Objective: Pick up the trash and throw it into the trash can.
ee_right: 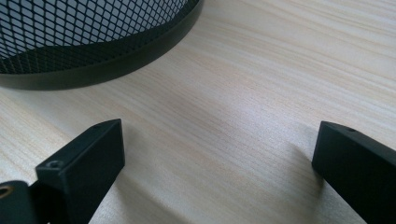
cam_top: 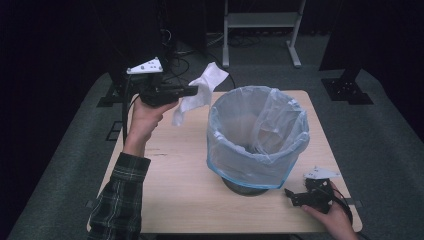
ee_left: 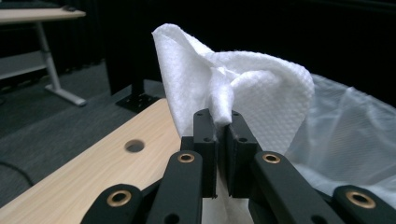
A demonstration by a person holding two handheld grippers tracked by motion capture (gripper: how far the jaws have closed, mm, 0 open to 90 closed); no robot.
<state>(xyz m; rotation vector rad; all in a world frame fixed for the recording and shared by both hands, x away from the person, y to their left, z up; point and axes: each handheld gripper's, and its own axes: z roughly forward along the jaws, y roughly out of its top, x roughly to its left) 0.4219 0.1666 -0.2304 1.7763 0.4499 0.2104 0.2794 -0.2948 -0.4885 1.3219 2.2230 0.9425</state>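
1. Tissue first: a crumpled white paper towel (ee_left: 233, 79) is pinched at its twisted middle by my left gripper (ee_left: 223, 122), whose two black jaws are pressed together on it.
2. From above, my left gripper (cam_top: 192, 91) is raised over the far left part of the pale wooden table (cam_top: 170, 185), and the paper towel (cam_top: 200, 92) hangs from its tip, off the tabletop, just left of the bin.
3. The round black mesh wastebasket (ee_right: 70, 42) stands in the middle of the table, lined with a clear plastic bag (cam_top: 257, 132) whose edge is folded down over its rim.
4. My right gripper (ee_right: 217, 158) sits low over the table's near right corner, jaws wide apart with bare wood between them, close beside the basket's base.
5. My left sleeve (cam_top: 120, 200) is dark green plaid.
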